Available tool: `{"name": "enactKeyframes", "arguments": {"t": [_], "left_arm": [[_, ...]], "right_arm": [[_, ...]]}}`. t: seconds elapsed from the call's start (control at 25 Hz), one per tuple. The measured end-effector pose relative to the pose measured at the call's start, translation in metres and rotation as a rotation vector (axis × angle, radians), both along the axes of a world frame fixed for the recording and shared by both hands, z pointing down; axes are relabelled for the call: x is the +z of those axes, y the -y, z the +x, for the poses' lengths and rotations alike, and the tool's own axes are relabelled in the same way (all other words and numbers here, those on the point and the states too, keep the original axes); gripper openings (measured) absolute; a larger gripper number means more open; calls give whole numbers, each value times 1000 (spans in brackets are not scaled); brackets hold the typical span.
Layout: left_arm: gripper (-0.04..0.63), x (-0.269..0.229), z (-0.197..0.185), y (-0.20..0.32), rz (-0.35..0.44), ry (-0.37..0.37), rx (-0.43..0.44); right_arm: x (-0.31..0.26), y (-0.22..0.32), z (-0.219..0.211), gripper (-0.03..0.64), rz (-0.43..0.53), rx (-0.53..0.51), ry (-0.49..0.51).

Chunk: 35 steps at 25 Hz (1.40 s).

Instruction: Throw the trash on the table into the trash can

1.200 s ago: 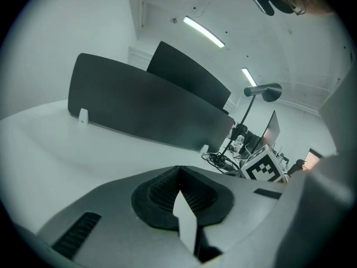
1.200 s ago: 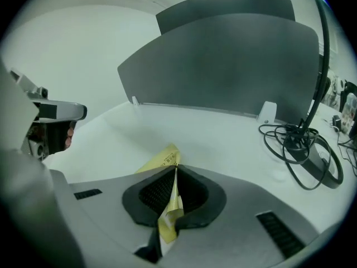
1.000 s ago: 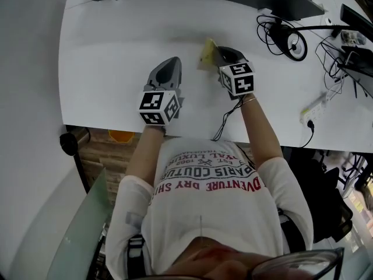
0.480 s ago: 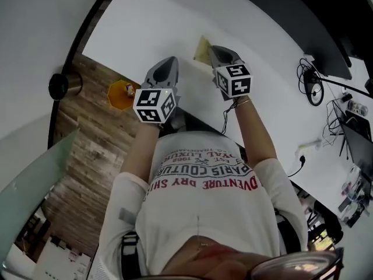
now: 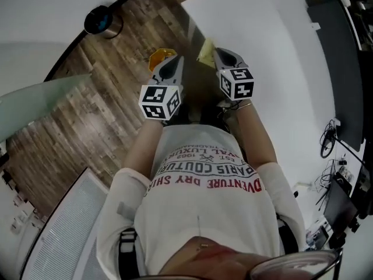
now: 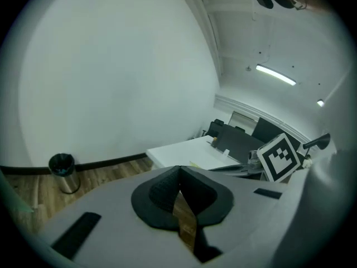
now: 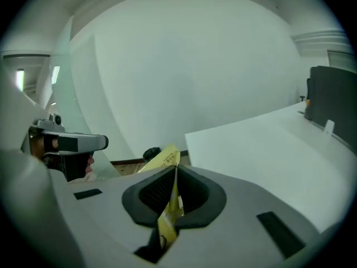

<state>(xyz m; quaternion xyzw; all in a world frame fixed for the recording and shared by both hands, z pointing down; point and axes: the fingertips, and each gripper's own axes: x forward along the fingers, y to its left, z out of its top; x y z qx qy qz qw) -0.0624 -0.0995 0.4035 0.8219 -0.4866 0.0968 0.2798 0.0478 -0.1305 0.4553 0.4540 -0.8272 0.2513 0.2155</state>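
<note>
**Trash wrapper pinched in right gripper at the table's edge**

The yellow wrapper [image 5: 205,52] is clamped between the closed jaws of the right gripper [image 5: 218,52], its free end sticking out past the tips toward 11 o'clock, beside the edge of the white table [image 5: 268,45]. The left gripper [image 5: 173,63] hangs alongside at 9 o'clock over the wooden floor [image 5: 93,98], jaws together on nothing. The metal trash can [image 5: 104,21] stands well apart at 10 o'clock.

Table [image 5: 274,57] at right; trash can [image 5: 102,21] far left on floor [image 5: 87,92]; wrapper [image 5: 205,52] in right claw [image 5: 217,51] by table's edge.
</note>
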Motion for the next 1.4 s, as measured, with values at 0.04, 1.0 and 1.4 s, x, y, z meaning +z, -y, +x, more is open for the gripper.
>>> {"name": "enactKeyframes", "arguments": {"t": [0.04, 1.0, 1.4], "left_arm": [[23, 4, -25, 1, -6, 4, -26], [23, 350, -265, -42, -288, -19, -479], [23, 450, -271, -73, -345, -11, -526]], "right_arm": [[5, 4, -27, 32, -7, -32, 0], [438, -2, -263, 32, -354, -471, -228], [578, -33, -252, 42, -428, -482, -272]]}}
